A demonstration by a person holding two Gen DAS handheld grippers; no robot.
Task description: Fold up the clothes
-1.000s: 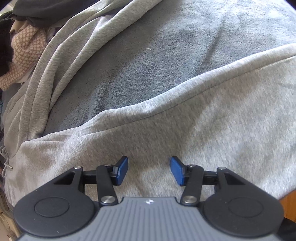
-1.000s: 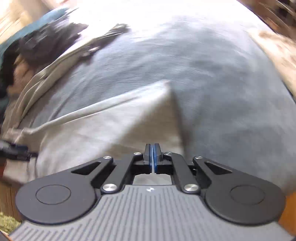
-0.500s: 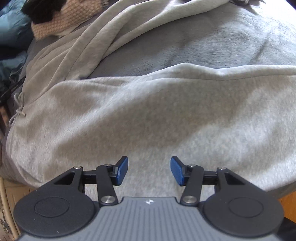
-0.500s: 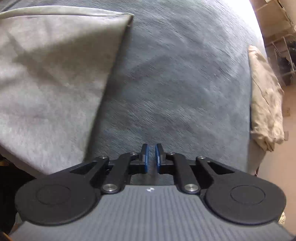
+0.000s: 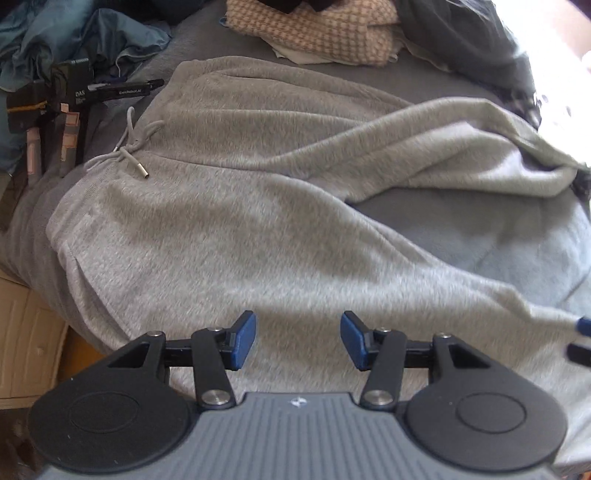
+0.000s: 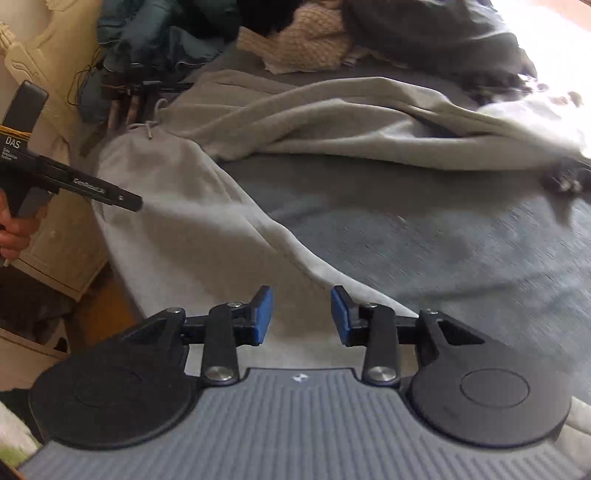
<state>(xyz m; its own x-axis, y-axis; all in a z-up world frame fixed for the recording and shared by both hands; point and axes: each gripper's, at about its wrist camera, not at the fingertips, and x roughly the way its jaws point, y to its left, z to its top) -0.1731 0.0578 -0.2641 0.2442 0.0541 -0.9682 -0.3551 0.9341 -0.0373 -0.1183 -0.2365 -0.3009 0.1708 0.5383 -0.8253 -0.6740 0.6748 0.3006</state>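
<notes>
Grey bed (image 5: 498, 236): sweatpants (image 5: 229, 229) lengthwise, waistband far-left; left claw (image 5: 298, 339), right claw (image 6: 302, 315) agape, empty.

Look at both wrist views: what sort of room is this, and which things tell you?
Most likely a bedroom: grey sweatpants lie spread on a bed with a blue-grey cover, more clothes are heaped at its far end, and cream furniture stands beside it.

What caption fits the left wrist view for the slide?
Open left gripper above grey sweatpants spread on a bed, drawstring at the waistband.
</notes>
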